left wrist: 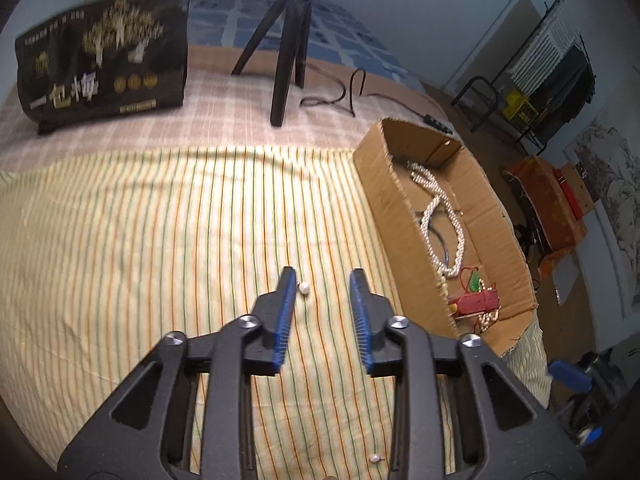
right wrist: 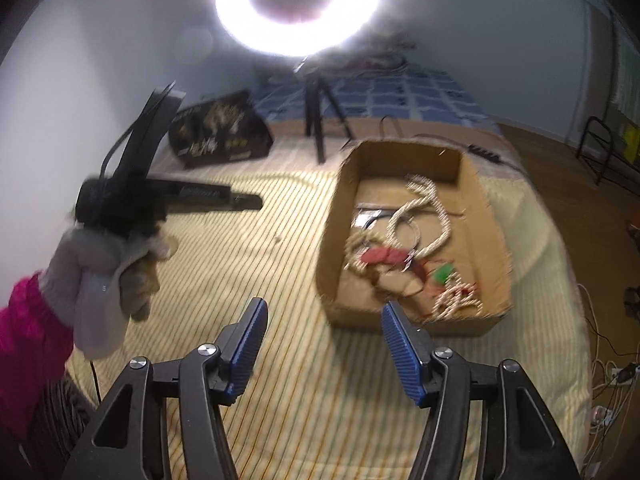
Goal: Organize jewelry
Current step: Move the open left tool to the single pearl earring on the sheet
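The left gripper [left wrist: 322, 276] is hovering over the striped bed sheet [left wrist: 160, 240], its jaws standing narrowly apart with nothing pinched; a small pearl [left wrist: 305, 289] is lying on the sheet just beside its left fingertip, inside the gap. A second pearl [left wrist: 375, 458] is lying nearer the camera, partly hidden by the gripper's frame. The right gripper [right wrist: 325, 312] is hanging wider spread and empty above the sheet, near the front wall of the box [right wrist: 404, 320].

The step in hand looks like collecting loose pearls off the bed for the box. The next move is probably calling for the left gripper to settle lower, centre the pearl between the pads and close gently, since so small and round a thing may be rolling away.

Farther off, the cardboard box is holding a pearl necklace [left wrist: 440, 216], a red piece [left wrist: 478, 302] and something green [left wrist: 475, 280]. Beyond it a tripod [left wrist: 290, 52] and a dark bag [left wrist: 104, 64] are standing on the bed.

The right view is blurring, so the box's contents are tangling together there. The gloved hand [right wrist: 108, 276] is covering the left gripper's handle
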Demonstrator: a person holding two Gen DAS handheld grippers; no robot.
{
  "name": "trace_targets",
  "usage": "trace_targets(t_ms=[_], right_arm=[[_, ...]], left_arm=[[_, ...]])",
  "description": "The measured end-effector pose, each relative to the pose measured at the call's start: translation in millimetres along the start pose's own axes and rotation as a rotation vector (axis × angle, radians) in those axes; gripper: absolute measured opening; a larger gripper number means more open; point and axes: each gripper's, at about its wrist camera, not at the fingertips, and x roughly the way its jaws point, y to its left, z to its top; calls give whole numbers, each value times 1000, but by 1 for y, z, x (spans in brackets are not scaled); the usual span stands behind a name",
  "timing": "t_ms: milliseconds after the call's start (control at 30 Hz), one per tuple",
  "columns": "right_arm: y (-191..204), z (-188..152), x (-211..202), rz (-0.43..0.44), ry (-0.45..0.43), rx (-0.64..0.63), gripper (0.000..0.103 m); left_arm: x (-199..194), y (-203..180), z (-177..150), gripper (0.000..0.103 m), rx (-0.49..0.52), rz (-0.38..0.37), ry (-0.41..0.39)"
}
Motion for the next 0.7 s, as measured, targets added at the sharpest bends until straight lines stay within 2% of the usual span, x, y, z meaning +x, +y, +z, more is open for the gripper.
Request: trace_targets(t_ms=[300, 700], right_arm=[[25, -25, 33, 64, 108, -46, 48], [46, -39, 58, 126, 178, -99, 38]], left_arm=[[24, 5, -4, 22, -42, -25, 54], [53, 11, -1, 22, -76, 25, 91]])
